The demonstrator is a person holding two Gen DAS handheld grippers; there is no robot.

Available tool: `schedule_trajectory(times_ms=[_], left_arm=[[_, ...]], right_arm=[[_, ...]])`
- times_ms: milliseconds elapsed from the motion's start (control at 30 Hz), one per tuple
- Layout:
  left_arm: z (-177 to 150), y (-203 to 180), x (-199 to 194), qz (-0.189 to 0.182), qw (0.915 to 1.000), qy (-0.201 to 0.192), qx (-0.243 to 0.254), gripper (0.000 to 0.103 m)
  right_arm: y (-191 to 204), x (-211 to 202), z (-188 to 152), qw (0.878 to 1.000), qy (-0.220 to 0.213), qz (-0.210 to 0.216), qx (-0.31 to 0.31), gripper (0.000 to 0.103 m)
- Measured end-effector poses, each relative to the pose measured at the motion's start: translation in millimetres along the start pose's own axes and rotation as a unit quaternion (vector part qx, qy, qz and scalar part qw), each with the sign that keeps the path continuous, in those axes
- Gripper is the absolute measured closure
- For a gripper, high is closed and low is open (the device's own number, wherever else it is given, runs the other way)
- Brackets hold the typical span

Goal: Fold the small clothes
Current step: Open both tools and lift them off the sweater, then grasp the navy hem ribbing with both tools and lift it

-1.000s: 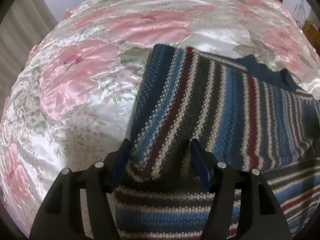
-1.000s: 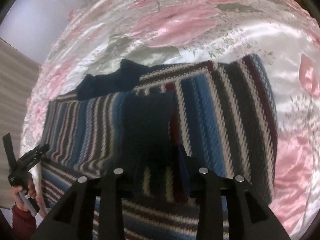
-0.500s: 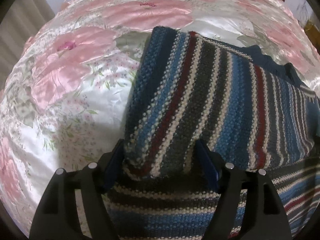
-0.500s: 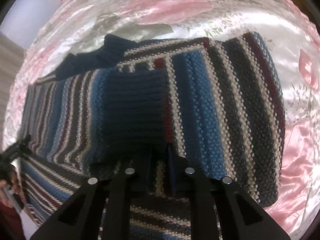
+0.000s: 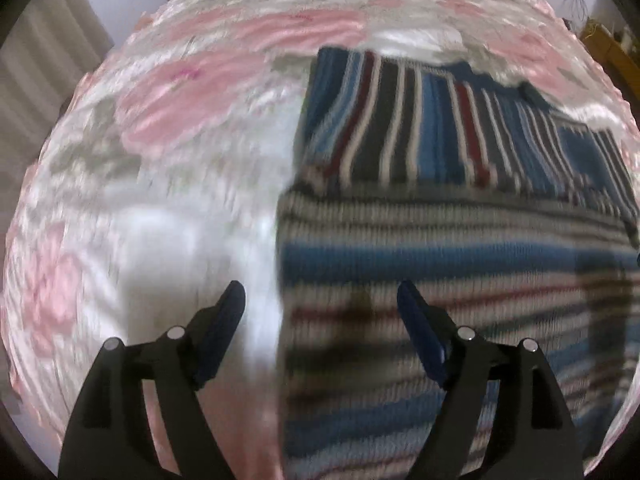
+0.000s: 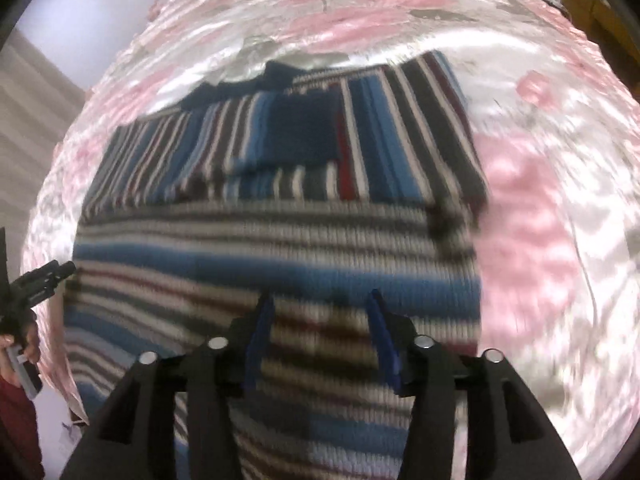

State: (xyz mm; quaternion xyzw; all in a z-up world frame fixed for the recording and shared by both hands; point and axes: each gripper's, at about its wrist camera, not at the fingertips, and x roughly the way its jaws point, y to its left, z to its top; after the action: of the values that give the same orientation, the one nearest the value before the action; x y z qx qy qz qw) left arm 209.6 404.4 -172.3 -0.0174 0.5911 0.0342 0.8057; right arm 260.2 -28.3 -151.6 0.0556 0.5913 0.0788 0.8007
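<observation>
A striped knit sweater (image 5: 460,248) in blue, grey, white and dark red lies flat on a floral satin bedspread (image 5: 160,160). Its far part is folded over, with the stripes running away from me (image 6: 380,148), and a dark blue cuff (image 6: 296,132) rests on that fold. My left gripper (image 5: 320,304) stands open above the sweater's left edge, with nothing between its fingers. My right gripper (image 6: 320,312) is open too, over the sweater's near striped body, also empty. Both views are blurred by motion.
The pink and white bedspread (image 6: 540,200) spreads all around the sweater. A person's hand (image 6: 20,340) in a red sleeve holds the other gripper at the far left of the right wrist view. Curtains (image 5: 44,92) and wooden furniture (image 5: 608,52) stand beyond the bed.
Both grippers have let go of the folded sleeves and opened, then pulled back toward me. The folded parts now lie flat on the sweater.
</observation>
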Motion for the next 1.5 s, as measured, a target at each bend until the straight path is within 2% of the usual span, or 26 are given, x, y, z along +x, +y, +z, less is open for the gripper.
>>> schedule_trajectory(times_ms=[100,200,333,533,633,700,833,967,1167,1200,1300,1333,1400,1500], left_arm=[[-33.6,5.0,-6.9,0.022,0.9997,0.007,0.002,0.024],[-65.6,11.8,-17.8,0.035,0.9993,0.010,0.004,0.019],[-100.6,22.7,-25.5,0.019,0.9992,0.034,-0.009,0.018],[-136.9,16.7,-30.8,-0.011,0.9983,0.056,-0.009,0.018],[-145.7,9.0,-29.5,-0.024,0.9974,0.066,-0.011,0.018],[-151.0,3.0,-28.4,-0.018,0.9975,0.067,-0.002,0.018],[-159.9,-2.2,-26.0,-0.022,0.9970,0.074,-0.007,0.018],[-169.2,-3.7,-26.8,-0.031,0.9964,0.077,-0.019,0.018],[-172.5,-1.9,-25.5,-0.052,0.9933,0.087,-0.056,0.026],[-186.4,-7.7,-29.2,-0.051,0.9933,0.087,-0.057,0.028],[-186.0,-6.5,-29.8,-0.052,0.9935,0.086,-0.053,0.037],[-186.7,-7.0,-31.4,-0.051,0.9937,0.086,-0.050,0.044],[-180.9,-9.3,-30.9,-0.085,0.9900,0.098,-0.055,0.067],[-176.2,-15.0,-32.0,-0.080,0.9904,0.098,-0.057,0.075]], right_arm=[[0.9,-10.8,-33.5,1.000,-0.002,-0.005,0.002,0.048],[-2.4,-22.7,-67.3,1.000,-0.005,0.000,0.016,0.043],[-16.4,-37.2,-119.6,0.999,-0.001,-0.009,0.043,0.037],[-34.9,-45.4,-184.8,0.996,0.016,-0.005,0.093,0.037],[-37.7,-43.6,-202.8,0.994,0.024,-0.006,0.106,0.037],[-35.5,-41.7,-209.8,0.994,0.029,-0.001,0.105,0.037],[-32.0,-41.2,-219.3,0.995,0.035,-0.019,0.091,0.037],[-27.1,-38.5,-225.8,0.994,0.042,0.007,0.098,0.037],[-17.8,-29.7,-227.6,0.994,0.048,0.026,0.099,0.037],[-16.8,-28.3,-226.9,0.993,0.049,0.025,0.100,0.037],[-14.0,-24.6,-222.5,0.994,0.047,0.020,0.099,0.044],[-13.2,-24.1,-221.3,0.994,0.047,0.022,0.099,0.047],[-11.2,-23.7,-219.4,0.994,0.049,0.022,0.092,0.055],[-8.1,-23.7,-214.7,0.995,0.046,0.027,0.090,0.080]])
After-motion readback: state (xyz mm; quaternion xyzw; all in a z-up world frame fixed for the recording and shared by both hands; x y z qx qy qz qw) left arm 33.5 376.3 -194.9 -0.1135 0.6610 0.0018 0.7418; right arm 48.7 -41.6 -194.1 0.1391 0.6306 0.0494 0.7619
